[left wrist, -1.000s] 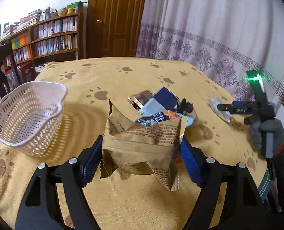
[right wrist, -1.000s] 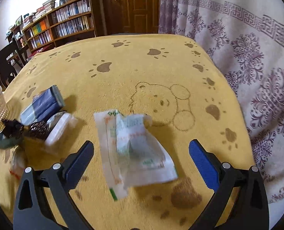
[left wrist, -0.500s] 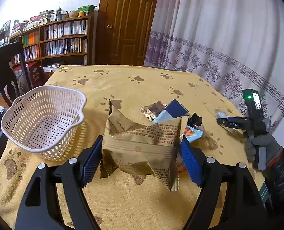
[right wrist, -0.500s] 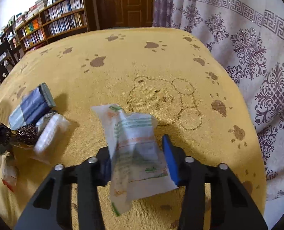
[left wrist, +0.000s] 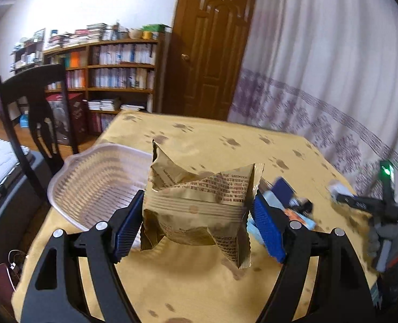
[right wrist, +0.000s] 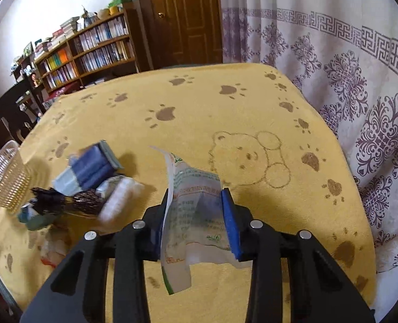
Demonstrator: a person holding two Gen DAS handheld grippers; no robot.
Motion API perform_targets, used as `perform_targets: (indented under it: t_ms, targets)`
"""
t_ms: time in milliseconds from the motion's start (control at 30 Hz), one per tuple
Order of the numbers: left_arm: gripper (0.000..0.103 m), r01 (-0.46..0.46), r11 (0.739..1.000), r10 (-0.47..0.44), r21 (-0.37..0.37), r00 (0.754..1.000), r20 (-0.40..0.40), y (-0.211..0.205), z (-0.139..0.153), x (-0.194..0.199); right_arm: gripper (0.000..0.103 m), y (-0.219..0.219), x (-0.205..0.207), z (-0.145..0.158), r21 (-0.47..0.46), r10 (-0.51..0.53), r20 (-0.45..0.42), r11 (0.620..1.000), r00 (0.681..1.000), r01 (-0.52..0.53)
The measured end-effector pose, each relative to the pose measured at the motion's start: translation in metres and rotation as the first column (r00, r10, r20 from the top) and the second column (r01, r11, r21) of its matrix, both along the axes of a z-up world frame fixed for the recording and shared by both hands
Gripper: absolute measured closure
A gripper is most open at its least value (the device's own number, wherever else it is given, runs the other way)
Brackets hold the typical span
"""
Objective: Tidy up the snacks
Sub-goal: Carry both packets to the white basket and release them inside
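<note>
The left gripper (left wrist: 196,226) is pinching a crumpled brown bag (left wrist: 199,204) between its blue pads and holding it above the yellow cloth (left wrist: 226,140), just right of the white basket (left wrist: 96,183). The right gripper (right wrist: 196,220) is squeezing a white packet (right wrist: 193,215) with green print and is holding it just over the cloth, near the bear drawing (right wrist: 250,158). The step in hand looks like the carry: both snacks are gripped and neither is in the basket yet.

The next move is calling for the left gripper to swing left over the basket's rim and spread its jaws; the right one has farther to go, past the loose pile of snacks (right wrist: 91,183).

The bag is sitting with its long axis across the jaws, one torn corner pointing up. The packet is standing nearly on edge, its long axis running away from the camera, the far end curling upward.
</note>
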State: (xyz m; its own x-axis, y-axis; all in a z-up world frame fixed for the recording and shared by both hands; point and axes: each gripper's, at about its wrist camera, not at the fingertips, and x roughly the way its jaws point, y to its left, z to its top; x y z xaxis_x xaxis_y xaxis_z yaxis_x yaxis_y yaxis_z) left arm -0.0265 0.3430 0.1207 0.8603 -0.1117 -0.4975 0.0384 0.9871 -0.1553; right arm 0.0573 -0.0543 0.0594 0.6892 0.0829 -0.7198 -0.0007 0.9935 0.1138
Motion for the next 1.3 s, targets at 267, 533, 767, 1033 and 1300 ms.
perform_targets:
  t_ms: [267, 533, 767, 1033, 1300]
  targets:
    - [0.021, -0.138, 0.99, 0.138, -0.004, 0.99, -0.005, 0.054, 0.004, 0.023, 0.067, 0.014, -0.01, 0.015, 0.07, 0.048, 0.027, 0.996, 0.998, -0.05]
    - [0.003, -0.216, 0.972, 0.215, -0.09, 0.976, -0.017, 0.09, -0.004, 0.024, 0.067, 0.033, -0.014, 0.031, 0.107, 0.102, 0.053, 0.988, 0.993, -0.107]
    - [0.003, -0.298, 0.954, 0.298, -0.042, 0.954, 0.016, 0.095, 0.002, 0.006, 0.067, 0.078, -0.01, 0.052, 0.143, 0.215, 0.075, 0.964, 0.974, -0.224]
    - [0.003, -0.359, 0.933, 0.359, -0.01, 0.931, 0.063, 0.103, 0.005, -0.025, 0.067, 0.173, 0.002, 0.077, 0.182, 0.414, 0.096, 0.887, 0.905, -0.425]
    - [0.003, -0.431, 0.901, 0.433, -0.041, 0.899, 0.071, 0.123, 0.001, -0.044, 0.067, 0.28, 0.013, 0.081, 0.165, 0.55, 0.081, 0.815, 0.831, -0.555]
